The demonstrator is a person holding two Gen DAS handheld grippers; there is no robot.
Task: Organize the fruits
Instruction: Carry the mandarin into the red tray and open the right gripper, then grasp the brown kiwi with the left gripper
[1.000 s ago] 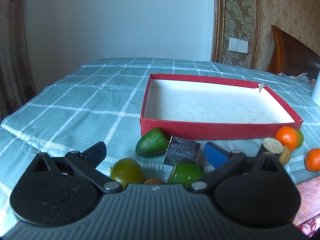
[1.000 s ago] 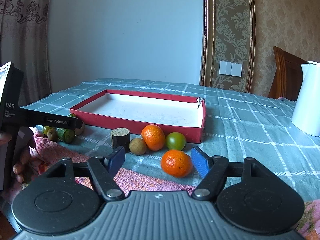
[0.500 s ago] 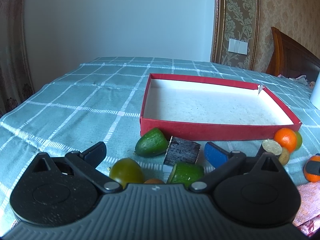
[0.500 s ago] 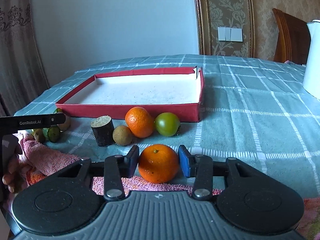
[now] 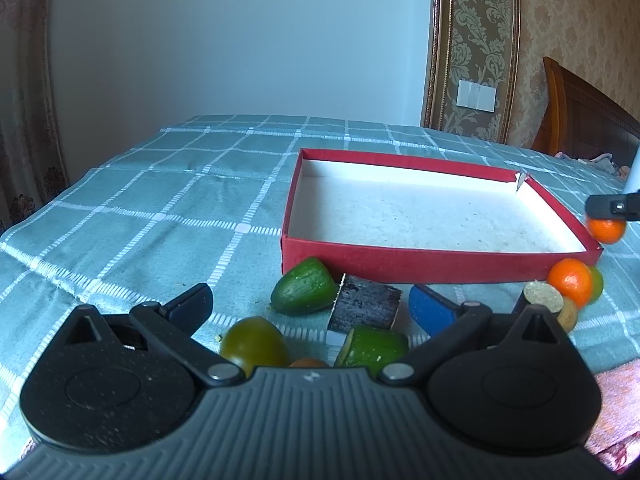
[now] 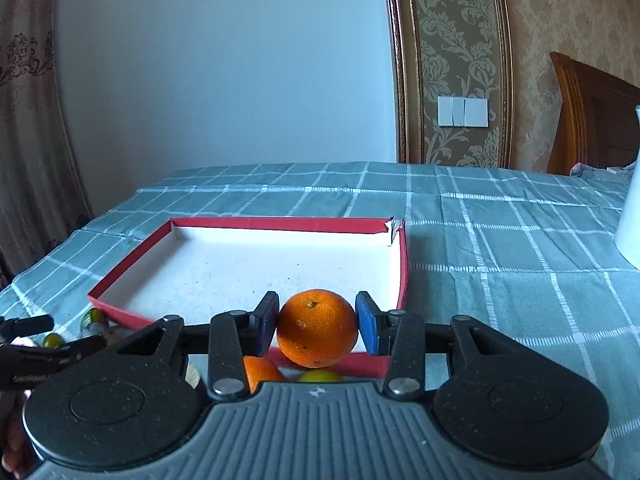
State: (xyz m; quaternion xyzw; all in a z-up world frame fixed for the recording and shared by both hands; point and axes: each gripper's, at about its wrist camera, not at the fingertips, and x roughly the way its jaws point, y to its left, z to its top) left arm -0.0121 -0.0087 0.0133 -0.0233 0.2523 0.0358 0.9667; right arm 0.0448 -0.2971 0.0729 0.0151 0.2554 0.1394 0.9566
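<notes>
Right hand-held gripper (image 6: 317, 322) clamping orange (image 6: 317, 327) between blue pads, carrying it just above near-right corner of red box (image 6: 403, 264). Orange looking round, bright, finely dimpled, small stem scar facing up. Jaws closed onto it within last second. Second orange (image 6: 260, 372) and green fruit (image 6: 318, 377) sitting below, at 6 o'clock.

Left hand-held gripper (image 5: 310, 306) standing wide open, gripping nothing, hovering over green fruit halves (image 5: 305, 291) and dark log piece (image 5: 365, 309) on checked tablecloth (image 5: 160, 216); red box lying at 1 o'clock.

Home dining room: damask wallpaper (image 6: 452, 40), curtain (image 6: 28, 120), checked tablecloth (image 6: 500, 240).
</notes>
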